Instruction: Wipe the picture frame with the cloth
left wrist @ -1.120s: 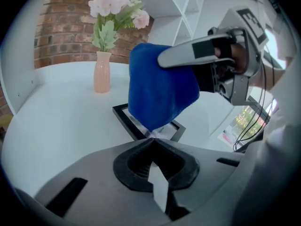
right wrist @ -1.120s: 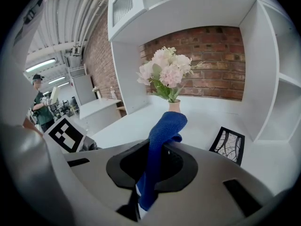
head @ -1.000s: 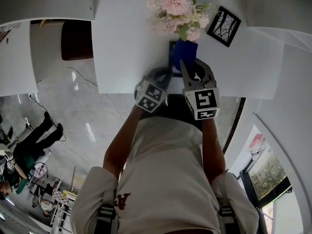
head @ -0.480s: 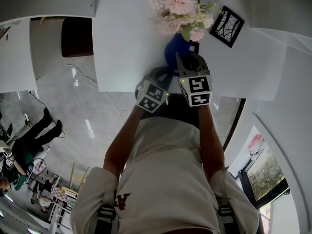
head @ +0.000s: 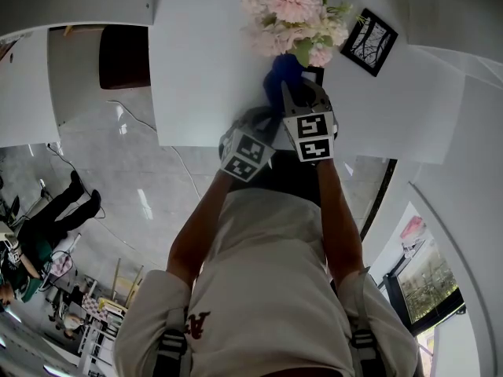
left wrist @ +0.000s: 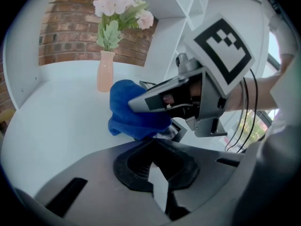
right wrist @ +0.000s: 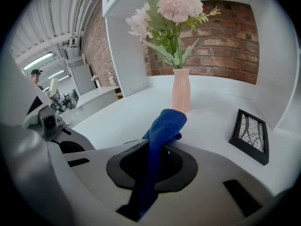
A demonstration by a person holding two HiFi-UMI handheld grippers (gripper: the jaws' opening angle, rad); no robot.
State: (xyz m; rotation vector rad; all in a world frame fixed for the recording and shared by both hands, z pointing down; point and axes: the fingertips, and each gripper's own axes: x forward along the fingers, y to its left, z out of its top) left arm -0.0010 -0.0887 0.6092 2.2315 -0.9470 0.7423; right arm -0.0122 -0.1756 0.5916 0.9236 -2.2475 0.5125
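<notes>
My right gripper is shut on a blue cloth, which hangs out past its jaws. My left gripper is shut on the edge of a small dark picture frame, seen edge-on as a pale wedge between its jaws. The cloth lies bunched over that frame, with the right gripper's fingers pressing on it from the right. In the head view only a dark corner of the held frame shows beside the cloth; the rest is hidden.
A pink vase of pale flowers stands just behind the cloth on the white table. A second black picture frame lies to the right. White shelf walls and brick close in the back.
The right gripper and the cloth have moved left and a little farther away across the held frame. The left gripper has stayed put.
</notes>
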